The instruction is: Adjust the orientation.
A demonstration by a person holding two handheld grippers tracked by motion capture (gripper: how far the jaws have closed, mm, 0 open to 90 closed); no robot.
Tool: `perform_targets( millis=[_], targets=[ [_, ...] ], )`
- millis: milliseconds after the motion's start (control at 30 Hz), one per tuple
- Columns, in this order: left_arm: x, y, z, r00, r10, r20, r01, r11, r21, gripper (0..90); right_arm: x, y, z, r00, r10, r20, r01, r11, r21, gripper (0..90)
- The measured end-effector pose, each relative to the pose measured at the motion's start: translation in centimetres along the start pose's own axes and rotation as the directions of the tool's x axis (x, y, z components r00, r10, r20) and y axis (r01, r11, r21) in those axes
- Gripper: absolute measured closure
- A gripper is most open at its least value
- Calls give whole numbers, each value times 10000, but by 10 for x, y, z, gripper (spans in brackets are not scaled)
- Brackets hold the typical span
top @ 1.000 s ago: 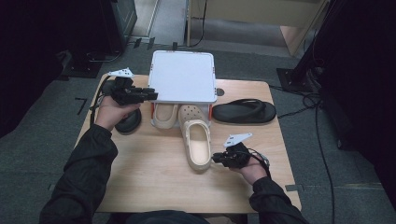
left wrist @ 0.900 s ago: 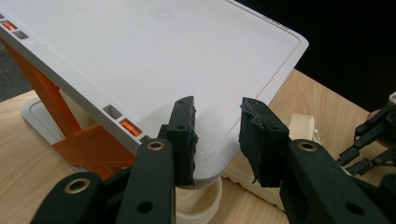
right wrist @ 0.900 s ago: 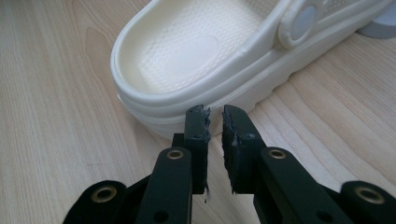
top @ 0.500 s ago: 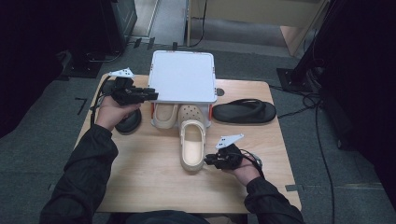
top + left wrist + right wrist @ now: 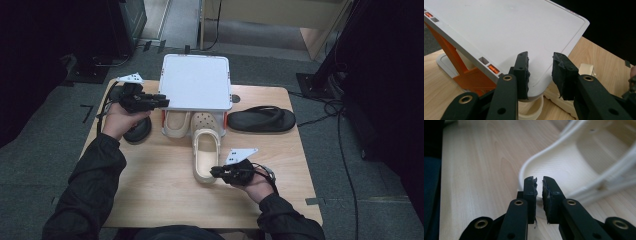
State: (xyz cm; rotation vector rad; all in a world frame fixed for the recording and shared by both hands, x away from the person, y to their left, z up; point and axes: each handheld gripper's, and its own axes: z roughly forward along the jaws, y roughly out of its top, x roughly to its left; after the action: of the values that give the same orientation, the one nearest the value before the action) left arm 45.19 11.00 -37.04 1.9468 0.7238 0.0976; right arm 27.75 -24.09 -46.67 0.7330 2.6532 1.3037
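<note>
Jaws first. High view: right gripper (image 5: 216,173) at heel of cream clog (image 5: 205,155), clog's long axis running from heel straight toward white rack (image 5: 195,82), toe just under rack's front edge. Left gripper (image 5: 161,102) hovers at rack's left front corner.

Left gripper view: jaws parted, nothing between, rack top just beyond.

Right gripper view: jaws nearly together, pinched on heel rim (image 5: 527,167). Judgement: right hand nearer; straight push along that axis slides clog under rack.
</note>
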Motion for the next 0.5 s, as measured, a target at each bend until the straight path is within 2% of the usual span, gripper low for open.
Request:
perform_targets(
  millis=[133,300,367,500],
  targets=[
    [-1,0,0,10000,60,-63,-60,10000,27,664,11,1,8,9963,-779,-356,783,9969,109,815],
    [-1,0,0,10000,64,-77,-64,10000,20,664,16,0,14,9910,-1204,-583,1229,9915,420,827],
    [-1,0,0,10000,67,-73,-66,10000,18,664,18,-1,17,9889,-1237,-826,1290,9897,621,830],
    [-1,0,0,9999,97,-71,-97,10000,18,666,23,-3,25,9790,-1716,-1097,1823,9785,965,831]
  ],
)
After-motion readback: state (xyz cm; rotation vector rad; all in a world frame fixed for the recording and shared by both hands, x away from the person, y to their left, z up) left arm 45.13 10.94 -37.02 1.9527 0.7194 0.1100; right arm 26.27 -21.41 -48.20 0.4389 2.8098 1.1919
